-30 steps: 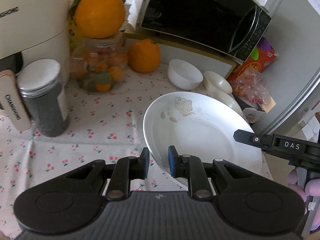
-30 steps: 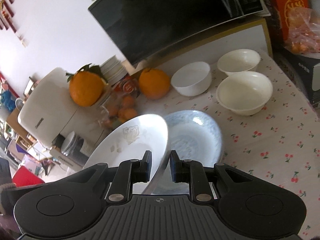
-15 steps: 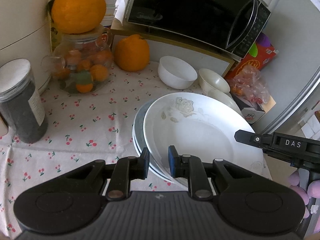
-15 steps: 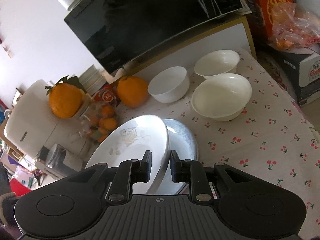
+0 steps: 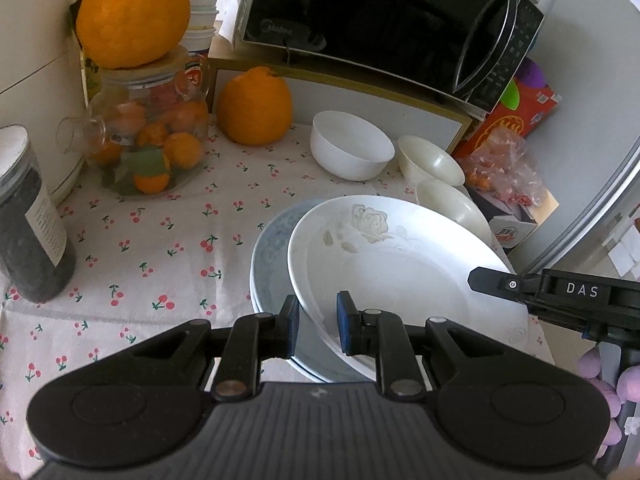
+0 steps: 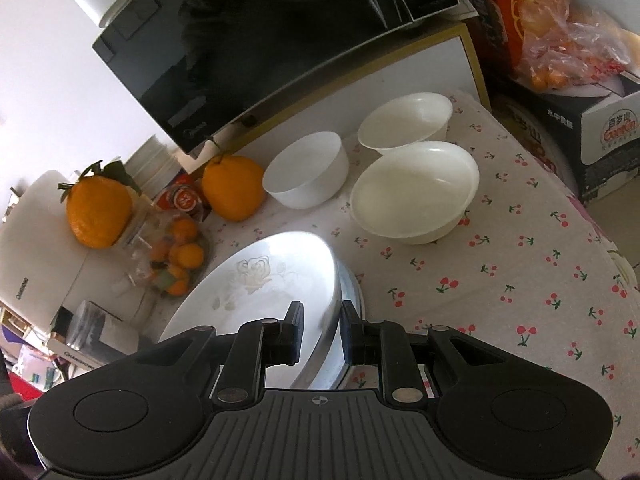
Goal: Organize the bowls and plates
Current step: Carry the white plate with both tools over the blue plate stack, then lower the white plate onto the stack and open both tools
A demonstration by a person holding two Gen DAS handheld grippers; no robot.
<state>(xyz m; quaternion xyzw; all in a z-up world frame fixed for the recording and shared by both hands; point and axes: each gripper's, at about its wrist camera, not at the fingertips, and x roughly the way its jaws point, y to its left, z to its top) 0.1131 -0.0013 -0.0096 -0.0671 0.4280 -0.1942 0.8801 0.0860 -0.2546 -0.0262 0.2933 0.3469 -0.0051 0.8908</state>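
Left gripper [image 5: 318,326] and right gripper [image 6: 320,330] both clamped on white rose-print ceramic plate [image 5: 384,264], tilted over blue-patterned plate [image 5: 272,252] mid-table; stacking nearly done. Three white bowls [image 6: 416,190] near back edge unstacked.

Daylit scene, strong fisheye distortion, both views sharp.
Soft daylight washes out the white plate [image 6: 276,280] with glare in the right wrist view; the microwave [image 5: 380,20] door reflects dimly. Straight edges bow toward dark, vignetted corners. Shadows on the tablecloth [image 5: 160,248] are faint.
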